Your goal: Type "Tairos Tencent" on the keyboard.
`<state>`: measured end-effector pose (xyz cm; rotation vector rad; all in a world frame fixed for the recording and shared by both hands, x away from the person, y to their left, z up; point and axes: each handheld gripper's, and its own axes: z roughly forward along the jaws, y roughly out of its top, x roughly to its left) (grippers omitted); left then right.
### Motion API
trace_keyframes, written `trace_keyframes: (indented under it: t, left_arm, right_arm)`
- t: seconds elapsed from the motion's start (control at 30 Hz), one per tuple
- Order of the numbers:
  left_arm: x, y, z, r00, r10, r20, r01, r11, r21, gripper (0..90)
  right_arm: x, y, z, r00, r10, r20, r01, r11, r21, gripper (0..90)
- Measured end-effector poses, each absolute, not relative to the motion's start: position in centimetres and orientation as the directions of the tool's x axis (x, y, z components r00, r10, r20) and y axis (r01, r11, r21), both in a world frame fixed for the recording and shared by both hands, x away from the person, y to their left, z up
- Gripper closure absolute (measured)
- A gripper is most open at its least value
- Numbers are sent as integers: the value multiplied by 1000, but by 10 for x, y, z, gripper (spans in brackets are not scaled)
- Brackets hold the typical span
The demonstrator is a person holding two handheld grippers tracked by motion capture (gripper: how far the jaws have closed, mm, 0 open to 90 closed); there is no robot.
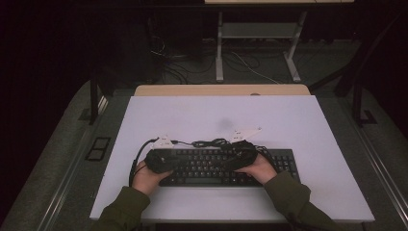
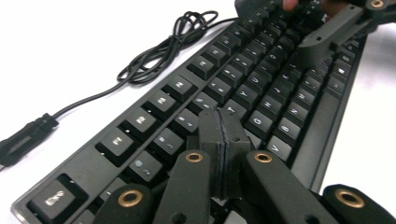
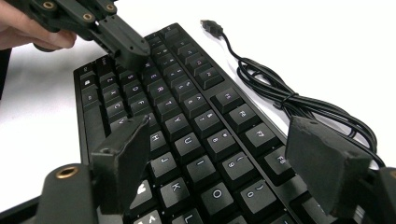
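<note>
Both grippers hover over the black keyboard [image 1: 226, 166] lying on the white worktop [image 1: 288, 125]: the left gripper [image 2: 225, 140], pressed together, seems to peck keys, while the right gripper [image 3: 224, 158], spread and empty, must next close over one key.

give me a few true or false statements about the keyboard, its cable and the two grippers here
1. The left gripper has its jaws pressed together over the keyboard. True.
2. The right gripper is clamped on the cable. False: its jaws stand apart above the keys with nothing between them.
3. The keyboard's cable lies bundled on the white table beyond the keyboard. True.
4. The USB plug is plugged into a socket. False: it lies loose on the table.
5. The keyboard is white. False: it is black.
</note>
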<state>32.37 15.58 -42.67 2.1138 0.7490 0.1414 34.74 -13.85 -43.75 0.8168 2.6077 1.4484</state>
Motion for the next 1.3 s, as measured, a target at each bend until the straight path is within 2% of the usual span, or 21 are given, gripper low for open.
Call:
trace_keyframes:
  t: [1.3]
  left_arm:
    - [329, 148, -437, 818, 551, -162, 464, -468, 752, 890]
  right_arm:
    - [347, -137, -438, -860, 468, 203, 421, 425, 802, 212]
